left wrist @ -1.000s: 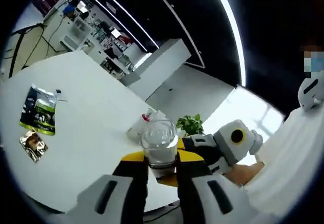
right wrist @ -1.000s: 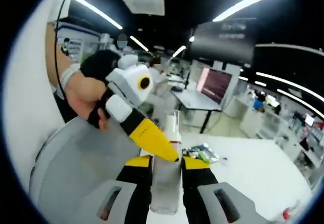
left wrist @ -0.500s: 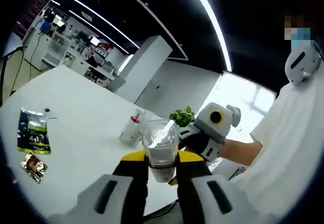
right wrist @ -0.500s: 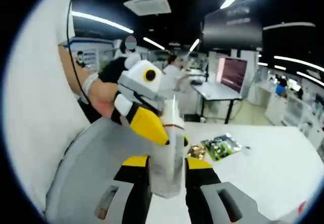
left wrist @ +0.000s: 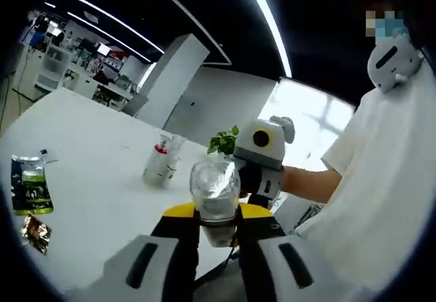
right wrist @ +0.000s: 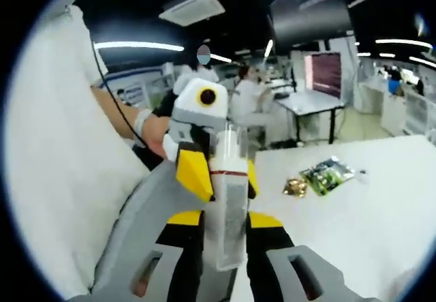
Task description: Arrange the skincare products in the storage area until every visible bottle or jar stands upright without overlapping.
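A clear plastic bottle (right wrist: 227, 200) with a thin red band is held between both grippers, above the white table's near edge. My right gripper (right wrist: 225, 221) is shut on its lower part. My left gripper (right wrist: 222, 176) comes in from the far side, with its yellow jaws on either side of the bottle just below the band. In the left gripper view the same bottle (left wrist: 215, 191) shows end-on as a clear round shape in my left gripper (left wrist: 216, 215). The right gripper (left wrist: 253, 179) sits just behind it, in a person's hand. Two small bottles (left wrist: 161, 165), one red-capped, stand close together on the table.
On the white table (left wrist: 95, 179) lie a green packet (left wrist: 30, 193) and a small gold packet (left wrist: 34, 232), seen too as the green packet (right wrist: 328, 174) and the gold packet (right wrist: 294, 187). A potted plant (left wrist: 222, 142) is behind the bottles. A person in a white shirt (left wrist: 381, 200) stands close by.
Both views have swung round. In each view the other gripper has come closer to the middle, right up to the clear bottle. The bottle stays held throughout.
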A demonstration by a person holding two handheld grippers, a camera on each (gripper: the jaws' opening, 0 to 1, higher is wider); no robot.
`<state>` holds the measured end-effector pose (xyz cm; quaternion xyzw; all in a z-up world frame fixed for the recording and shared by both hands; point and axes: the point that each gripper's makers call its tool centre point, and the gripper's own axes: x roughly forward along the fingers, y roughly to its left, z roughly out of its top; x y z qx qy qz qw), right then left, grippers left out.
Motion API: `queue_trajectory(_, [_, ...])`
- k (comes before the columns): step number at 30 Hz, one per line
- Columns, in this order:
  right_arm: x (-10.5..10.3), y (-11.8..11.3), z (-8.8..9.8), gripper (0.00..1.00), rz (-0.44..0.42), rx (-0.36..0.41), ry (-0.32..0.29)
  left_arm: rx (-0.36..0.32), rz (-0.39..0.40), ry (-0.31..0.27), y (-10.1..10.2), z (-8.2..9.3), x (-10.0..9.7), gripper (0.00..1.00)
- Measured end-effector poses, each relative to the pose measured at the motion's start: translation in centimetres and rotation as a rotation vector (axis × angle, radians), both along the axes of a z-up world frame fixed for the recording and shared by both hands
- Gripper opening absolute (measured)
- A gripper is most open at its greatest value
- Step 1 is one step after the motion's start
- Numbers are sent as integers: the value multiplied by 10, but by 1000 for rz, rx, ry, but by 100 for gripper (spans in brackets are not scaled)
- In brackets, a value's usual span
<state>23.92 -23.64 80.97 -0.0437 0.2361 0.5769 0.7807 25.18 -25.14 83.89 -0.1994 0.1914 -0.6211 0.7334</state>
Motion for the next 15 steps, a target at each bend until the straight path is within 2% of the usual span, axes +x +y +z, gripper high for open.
queue_trajectory(4, [9, -3, -15, 17, -117, -64, -17, 67, 86, 118, -4, -17, 13, 18])
queue_trajectory(7, [14, -8, -23, 17, -202, -126, -47, 114, 127, 103, -7, -25, 19, 21])
queue_trajectory(8, [17, -11, -25, 17, -232, -166, -74, 133, 143, 113, -8, -27, 20, 21])
queue_trajectory(9, [18, -13, -25, 17, -253, -190, -93, 130, 149, 113, -10, -27, 20, 22])
queue_trajectory(11, [17, -15, -23, 17, -295, -211, -95, 105, 205, 153, -12, -26, 23, 22])
queue_trajectory(13, [18, -22, -23, 17, -324, -270, -137, 95, 221, 179, -15, -26, 21, 22])
queue_trajectory(15, [15, -22, -22, 17, -334, -292, -136, 83, 225, 199, -17, -27, 19, 22])
